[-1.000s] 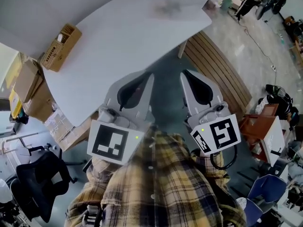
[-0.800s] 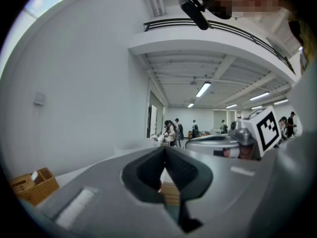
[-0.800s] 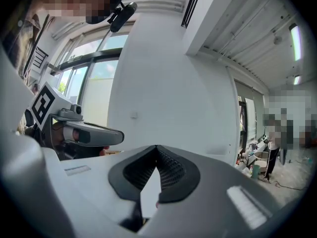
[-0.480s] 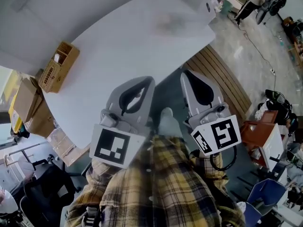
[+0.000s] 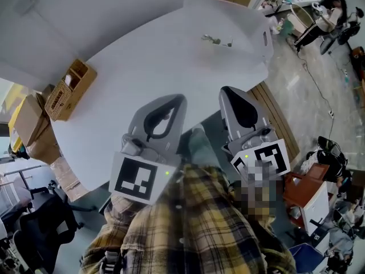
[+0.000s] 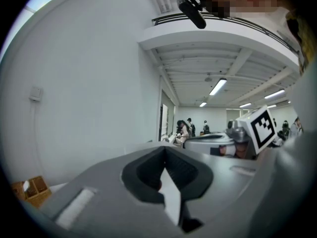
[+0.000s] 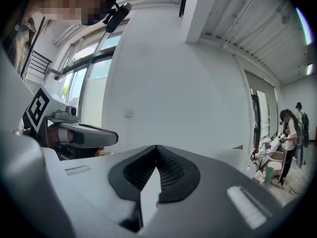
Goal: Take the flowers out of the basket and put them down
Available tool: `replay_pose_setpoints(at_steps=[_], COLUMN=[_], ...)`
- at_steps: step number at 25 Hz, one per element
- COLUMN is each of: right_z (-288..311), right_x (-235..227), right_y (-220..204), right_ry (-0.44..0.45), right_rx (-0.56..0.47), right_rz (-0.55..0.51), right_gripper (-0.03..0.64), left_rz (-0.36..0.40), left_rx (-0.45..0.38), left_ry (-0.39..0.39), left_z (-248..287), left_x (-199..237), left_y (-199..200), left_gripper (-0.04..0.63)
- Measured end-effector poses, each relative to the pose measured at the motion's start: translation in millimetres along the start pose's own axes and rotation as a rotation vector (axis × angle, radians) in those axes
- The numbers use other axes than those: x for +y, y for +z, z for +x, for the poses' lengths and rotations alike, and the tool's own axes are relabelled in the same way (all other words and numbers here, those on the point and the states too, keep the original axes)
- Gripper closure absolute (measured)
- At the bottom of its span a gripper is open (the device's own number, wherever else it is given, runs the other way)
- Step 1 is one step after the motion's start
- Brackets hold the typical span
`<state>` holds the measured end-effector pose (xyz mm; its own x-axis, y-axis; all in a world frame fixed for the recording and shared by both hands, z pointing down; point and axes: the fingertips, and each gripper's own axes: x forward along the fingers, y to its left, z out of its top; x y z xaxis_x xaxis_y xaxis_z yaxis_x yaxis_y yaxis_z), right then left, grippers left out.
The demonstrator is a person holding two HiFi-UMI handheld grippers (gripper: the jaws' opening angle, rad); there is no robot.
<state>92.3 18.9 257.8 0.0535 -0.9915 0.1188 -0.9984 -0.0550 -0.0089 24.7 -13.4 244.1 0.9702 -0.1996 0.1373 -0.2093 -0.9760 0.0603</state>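
Note:
A wicker basket stands at the left edge of the white table, with something pale inside it; its corner also shows in the left gripper view. A small greenish sprig lies at the table's far end. I cannot tell whether it is a flower. My left gripper and right gripper are held close to my chest, over the near table edge and far from the basket. Both are shut with nothing between the jaws, as seen at the left gripper and right gripper in their own views.
Cardboard boxes sit on the floor left of the table. A black office chair is at lower left. A slatted wooden bench runs along the table's right side. People and clutter fill the far right.
The head view has swung so the table's far end and the sprig now show sharply. Both grippers stay shut, close to my chest.

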Motion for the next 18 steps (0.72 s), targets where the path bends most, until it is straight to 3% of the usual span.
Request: replay_pose_setpoints(at_steps=[10, 18], right_z=[79, 125], right_x=[-97, -138], right_y=[28, 25], right_ry=[0.219, 0.362], right_rx=[0.021, 0.027], right_rz=[-0.053, -0.060], right_gripper=[0.612, 0.612], left_rz=[-0.050, -0.079], left_rx=[-0.023, -0.019], left_ry=[0.217, 0.384], left_z=[101, 139], left_x=[38, 61], left_y=[31, 28], left_gripper=[0.594, 0.594])
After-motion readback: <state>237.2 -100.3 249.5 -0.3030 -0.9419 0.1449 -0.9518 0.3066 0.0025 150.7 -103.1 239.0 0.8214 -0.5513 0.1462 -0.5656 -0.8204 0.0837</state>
